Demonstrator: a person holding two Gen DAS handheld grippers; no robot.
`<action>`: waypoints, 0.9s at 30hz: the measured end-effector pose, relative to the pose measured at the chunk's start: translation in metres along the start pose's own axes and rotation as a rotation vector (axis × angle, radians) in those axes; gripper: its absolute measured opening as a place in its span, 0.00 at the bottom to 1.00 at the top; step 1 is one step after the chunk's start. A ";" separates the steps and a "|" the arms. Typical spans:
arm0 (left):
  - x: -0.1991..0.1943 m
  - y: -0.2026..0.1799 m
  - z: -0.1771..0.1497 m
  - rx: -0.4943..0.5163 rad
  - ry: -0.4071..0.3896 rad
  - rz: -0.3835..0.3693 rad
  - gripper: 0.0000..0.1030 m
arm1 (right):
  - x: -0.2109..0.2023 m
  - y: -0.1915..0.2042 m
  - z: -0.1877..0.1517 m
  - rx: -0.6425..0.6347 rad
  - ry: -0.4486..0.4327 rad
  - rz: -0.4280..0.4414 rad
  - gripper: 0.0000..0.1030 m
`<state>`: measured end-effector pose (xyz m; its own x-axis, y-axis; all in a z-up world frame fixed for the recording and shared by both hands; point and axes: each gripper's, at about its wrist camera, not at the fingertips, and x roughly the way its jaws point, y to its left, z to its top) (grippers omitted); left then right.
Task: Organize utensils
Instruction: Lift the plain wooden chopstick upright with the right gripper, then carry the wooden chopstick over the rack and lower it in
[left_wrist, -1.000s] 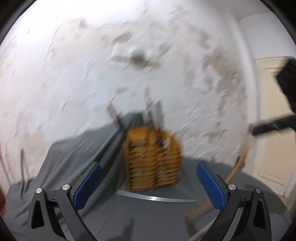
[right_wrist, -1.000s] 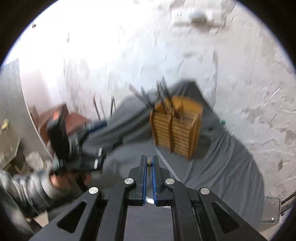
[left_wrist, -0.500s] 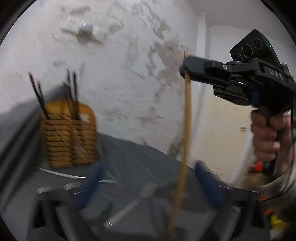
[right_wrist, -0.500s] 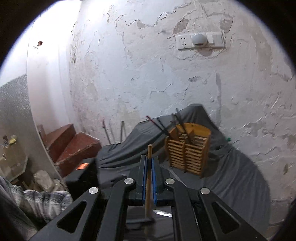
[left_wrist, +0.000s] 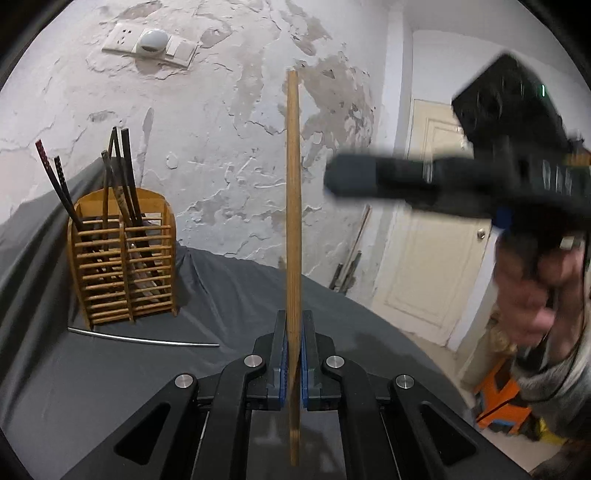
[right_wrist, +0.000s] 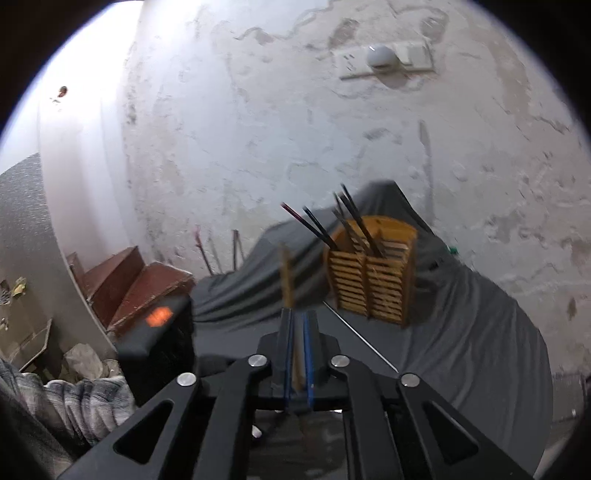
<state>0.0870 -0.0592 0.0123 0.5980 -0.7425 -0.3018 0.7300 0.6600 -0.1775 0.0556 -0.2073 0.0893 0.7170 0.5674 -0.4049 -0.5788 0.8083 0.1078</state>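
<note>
The right gripper (left_wrist: 332, 179) appears in the left wrist view only as a dark smear at the right side, with the person's hand (left_wrist: 532, 288) under it also blurred, so its jaws cannot be read there. In the right wrist view the right gripper (right_wrist: 298, 328) shows a narrow gap between its blue pads, and a pale blurred stick shape is in this gap; whether the pads press on it cannot be told. The left gripper (left_wrist: 293, 332) is closed on a wooden chopstick (left_wrist: 293, 206), which stands upright and rises high above the fingers, while its lower end hangs below them over the grey cloth (left_wrist: 110, 376). The wooden holder (left_wrist: 122, 266) stands at the left near the wall, with dark chopsticks (left_wrist: 122, 173) leaning out of its top; which compartment each one sits in is hard to tell. A metal chopstick (left_wrist: 144, 339) lies flat on the cloth just in front of the holder. The cloth between the holder and the left gripper is bare.
</note>
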 end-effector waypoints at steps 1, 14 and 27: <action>0.000 0.000 0.000 0.002 0.000 0.003 0.05 | 0.005 0.000 -0.004 0.008 0.014 0.005 0.28; 0.011 -0.010 -0.005 0.085 0.050 0.217 0.33 | 0.024 0.008 -0.002 -0.049 -0.026 -0.067 0.06; 0.015 0.043 -0.006 -0.056 0.098 0.459 0.77 | 0.055 -0.013 0.111 -0.125 -0.248 -0.192 0.06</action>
<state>0.1257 -0.0417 -0.0055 0.8185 -0.3603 -0.4474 0.3769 0.9246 -0.0550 0.1458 -0.1688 0.1661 0.8815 0.4398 -0.1719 -0.4560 0.8874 -0.0677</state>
